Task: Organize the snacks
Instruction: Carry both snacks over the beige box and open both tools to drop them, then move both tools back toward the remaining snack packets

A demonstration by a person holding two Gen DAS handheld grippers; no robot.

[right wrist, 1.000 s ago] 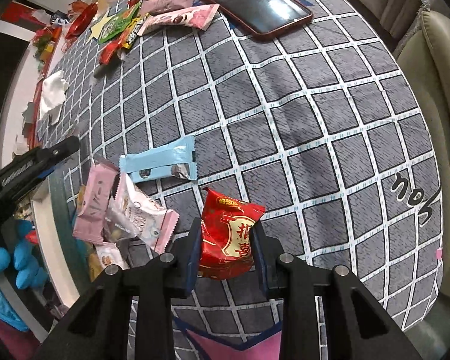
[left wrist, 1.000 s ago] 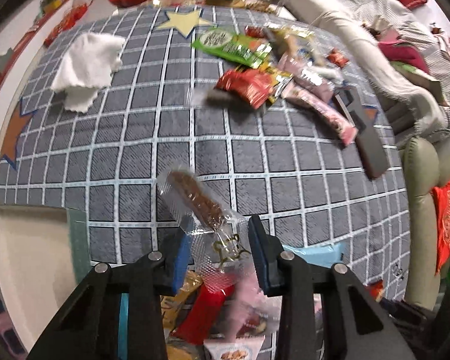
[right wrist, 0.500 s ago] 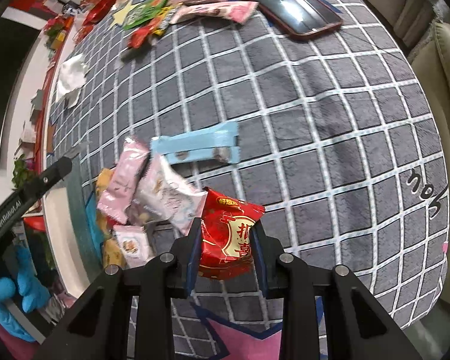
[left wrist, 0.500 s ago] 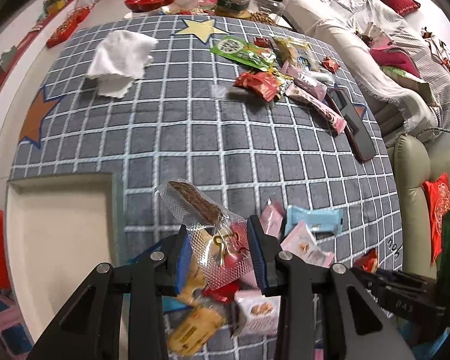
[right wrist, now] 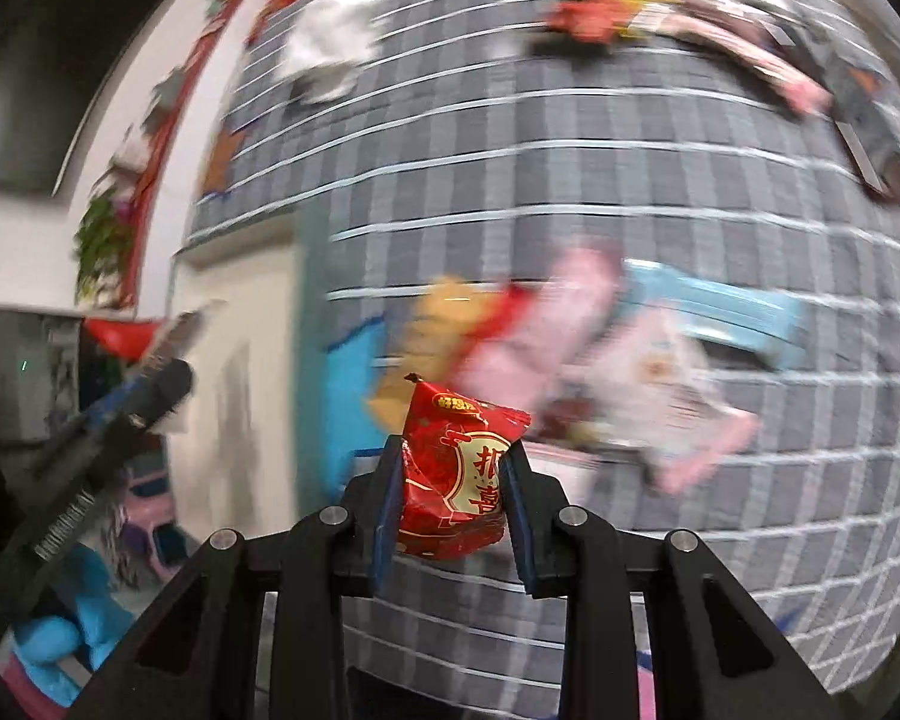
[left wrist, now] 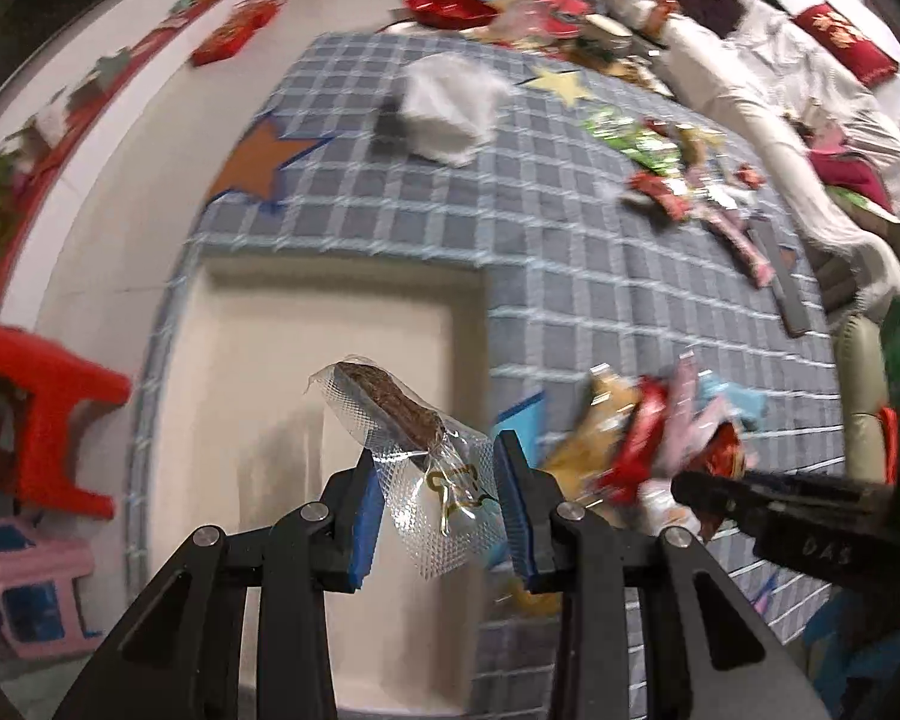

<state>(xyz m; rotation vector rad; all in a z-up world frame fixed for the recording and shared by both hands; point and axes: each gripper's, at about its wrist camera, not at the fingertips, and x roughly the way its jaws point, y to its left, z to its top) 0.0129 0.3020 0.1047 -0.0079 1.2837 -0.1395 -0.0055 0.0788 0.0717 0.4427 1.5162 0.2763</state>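
Note:
My left gripper (left wrist: 441,501) is shut on a clear-wrapped brown snack bar (left wrist: 405,414) and holds it above a cream box (left wrist: 318,360) set at the edge of the checked cloth. My right gripper (right wrist: 453,495) is shut on a red snack packet (right wrist: 456,486), held above the cloth beside a blurred pile of snacks (right wrist: 570,360). The same pile (left wrist: 660,426) lies right of the box in the left wrist view, with the right gripper (left wrist: 810,516) reaching in there. The left gripper (right wrist: 120,414) shows at the left in the right wrist view.
A white cloth (left wrist: 450,102) lies at the far side of the checked cloth (left wrist: 540,228). More snacks (left wrist: 678,174) and a dark phone (left wrist: 780,276) lie at the far right. A red stool (left wrist: 54,420) stands on the floor at left. Sofa cushions are at right.
Both grippers have swung left with their snacks. The left gripper now hangs over the cream box. The right gripper is now near the snack pile. Both views are motion-blurred.

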